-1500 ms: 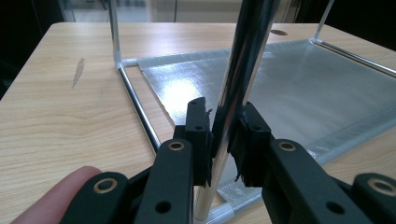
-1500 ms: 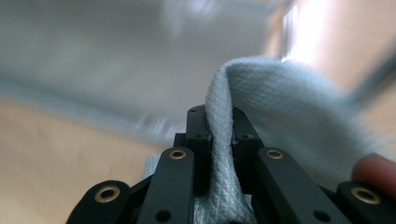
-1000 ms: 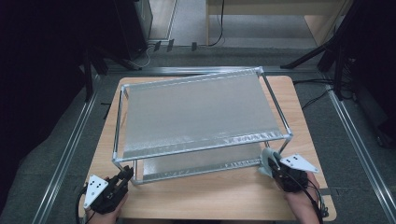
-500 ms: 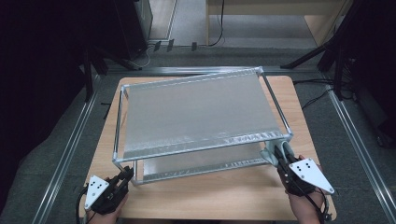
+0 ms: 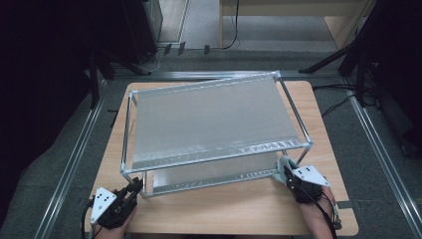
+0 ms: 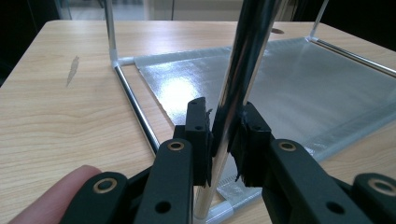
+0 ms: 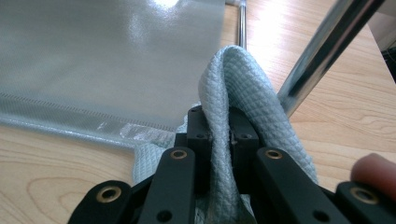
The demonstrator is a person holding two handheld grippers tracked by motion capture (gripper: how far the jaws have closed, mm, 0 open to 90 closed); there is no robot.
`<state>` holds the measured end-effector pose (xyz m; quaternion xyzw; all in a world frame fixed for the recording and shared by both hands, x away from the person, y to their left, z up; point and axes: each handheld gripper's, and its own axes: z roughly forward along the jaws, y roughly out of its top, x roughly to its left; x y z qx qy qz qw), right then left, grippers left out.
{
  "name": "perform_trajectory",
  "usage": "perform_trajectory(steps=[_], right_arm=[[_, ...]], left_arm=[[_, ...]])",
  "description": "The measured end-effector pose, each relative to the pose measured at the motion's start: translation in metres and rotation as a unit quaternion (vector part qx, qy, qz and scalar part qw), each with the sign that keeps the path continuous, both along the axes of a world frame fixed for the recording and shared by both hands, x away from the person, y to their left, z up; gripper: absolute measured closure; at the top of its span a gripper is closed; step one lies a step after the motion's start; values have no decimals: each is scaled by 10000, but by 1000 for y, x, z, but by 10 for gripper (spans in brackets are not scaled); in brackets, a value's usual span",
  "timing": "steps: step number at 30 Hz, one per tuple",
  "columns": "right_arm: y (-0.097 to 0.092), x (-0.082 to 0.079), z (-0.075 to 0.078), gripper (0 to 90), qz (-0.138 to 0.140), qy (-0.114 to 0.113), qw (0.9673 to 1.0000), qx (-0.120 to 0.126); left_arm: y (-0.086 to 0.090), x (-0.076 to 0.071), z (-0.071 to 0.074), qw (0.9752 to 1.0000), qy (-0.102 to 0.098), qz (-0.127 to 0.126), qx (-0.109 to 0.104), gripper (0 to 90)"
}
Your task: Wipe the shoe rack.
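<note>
A two-shelf metal rack (image 5: 214, 119) with silvery shelves stands on the wooden table (image 5: 239, 214). My left gripper (image 5: 135, 185) is at the rack's front left corner. In the left gripper view its jaws (image 6: 223, 126) are shut on the shiny upright pole (image 6: 247, 56), just above the lower shelf (image 6: 299, 84). My right gripper (image 5: 286, 167) is at the front right leg, shut on a pale blue-grey waffle cloth (image 7: 243, 84). The cloth (image 5: 284, 163) is folded over the jaws (image 7: 222, 123) and lies close to the right pole (image 7: 327, 51); I cannot tell if they touch.
The rack covers most of the table, leaving a bare strip along the near edge and narrow margins at the sides. Metal floor rails (image 5: 74, 159) run along both sides of the table. Dark stands and cables lie beyond the far edge. A fingertip (image 6: 56, 196) rests beside the left jaws.
The right gripper with the cloth drew back toward the near edge, then came forward again to the front right leg. The left gripper stayed on its pole.
</note>
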<state>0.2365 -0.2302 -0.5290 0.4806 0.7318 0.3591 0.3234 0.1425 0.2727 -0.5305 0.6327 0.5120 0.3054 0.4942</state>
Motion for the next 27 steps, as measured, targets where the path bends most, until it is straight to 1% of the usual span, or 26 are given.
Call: perform_trajectory(steps=[2,4,5,7,9,10,11,12,13,14,15,16,18,20,21,22,23,24,26,27], right_arm=[[0,-1,2,826,-49,-82,10000,-22],[-1,-5,10,826,-70,-339,9994,0],[-1,-8,17,826,-72,-510,9987,48],[-2,-16,34,825,-61,-870,9961,138],[-5,-25,52,825,-59,-1214,9922,274],[-6,-28,59,825,-18,-1343,9904,327],[-8,-31,65,825,17,-1414,9893,373],[-9,-32,69,822,58,-1417,9891,406],[-11,-32,70,816,112,-1331,9900,451],[-13,-31,68,806,153,-1232,9913,435],[-16,-29,61,801,143,-1076,9935,343],[-18,-26,55,802,121,-945,9948,349],[-24,-19,37,807,96,-551,9974,453],[-28,-12,20,809,57,-152,9991,403],[-29,-9,13,810,40,29,9993,364],[-29,-7,7,809,54,177,9995,249],[-27,-5,2,809,89,308,9995,30],[-27,-5,0,810,103,317,9994,-69],[-26,-6,3,810,115,306,9994,-61],[-26,-6,7,811,97,228,9997,-70]], left_arm=[[0,0,0,10000,2,-2,-6,781],[0,0,0,10000,1,0,-2,782],[0,0,0,10000,-1,3,-2,781],[-1,0,0,10000,4,11,8,781],[-1,0,0,10000,1,14,10,781],[-1,0,0,10000,2,16,11,781],[-1,0,0,10000,4,16,11,781],[-1,-1,0,10000,6,13,20,781],[-1,-1,0,10000,8,9,30,783],[-1,0,0,10000,11,16,29,783],[-1,0,0,10000,15,18,36,784],[-1,0,0,10000,10,22,58,785],[-2,-1,0,10000,14,10,91,788],[-2,0,0,10000,9,-3,95,789],[-3,0,0,10000,3,0,99,790],[-3,0,0,10000,3,-3,98,790],[-3,0,0,10000,2,-8,94,790],[-3,0,0,10000,2,-12,94,790],[-3,0,0,10000,0,-15,94,790],[-3,0,0,10000,3,-18,92,790]])
